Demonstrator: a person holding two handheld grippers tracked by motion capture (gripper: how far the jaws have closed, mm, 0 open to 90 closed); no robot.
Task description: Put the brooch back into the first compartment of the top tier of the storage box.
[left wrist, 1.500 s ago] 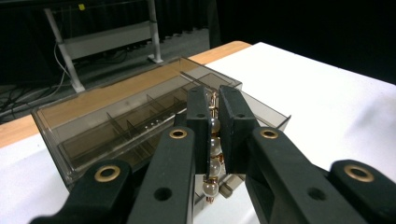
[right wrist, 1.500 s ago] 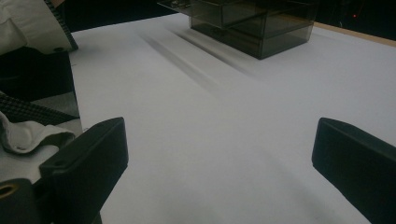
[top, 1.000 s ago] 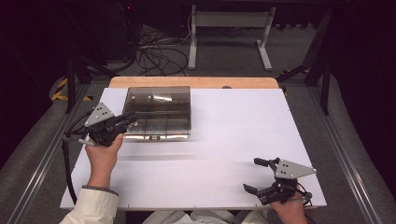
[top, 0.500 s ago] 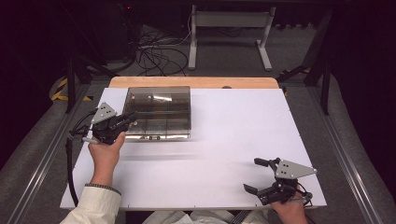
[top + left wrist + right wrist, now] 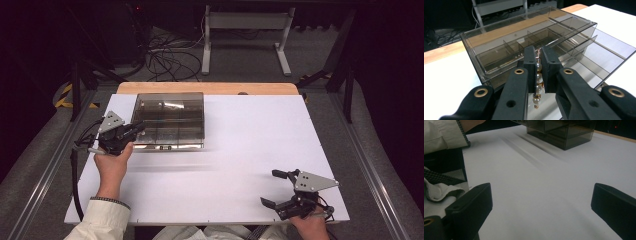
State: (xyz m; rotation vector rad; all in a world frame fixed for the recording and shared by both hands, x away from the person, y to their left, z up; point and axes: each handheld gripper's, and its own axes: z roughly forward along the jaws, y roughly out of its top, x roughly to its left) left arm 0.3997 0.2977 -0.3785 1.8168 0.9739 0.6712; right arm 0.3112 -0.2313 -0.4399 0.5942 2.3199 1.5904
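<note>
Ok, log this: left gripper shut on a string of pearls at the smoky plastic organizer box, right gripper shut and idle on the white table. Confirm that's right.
One thing is wrong: the right gripper is open, not shut. The right gripper view shows its jaws set wide apart with bare white table between them. The rest stands: the left gripper is shut on the string of pearls at the smoky plastic organizer box.

The bench (image 5: 260, 150) had a white top with a strip of bare wood (image 5: 207, 88) along its far edge. Grey carpeted floor (image 5: 350, 120) surrounded it, with metal rails (image 5: 372, 175) running along both sides. Beyond it stood a white metal frame (image 5: 245, 22) on two feet, beside a tangle of black cables (image 5: 167, 55). Yellow-and-black striped tape (image 5: 66, 95) lay at the left. The room behind was dark.
</note>
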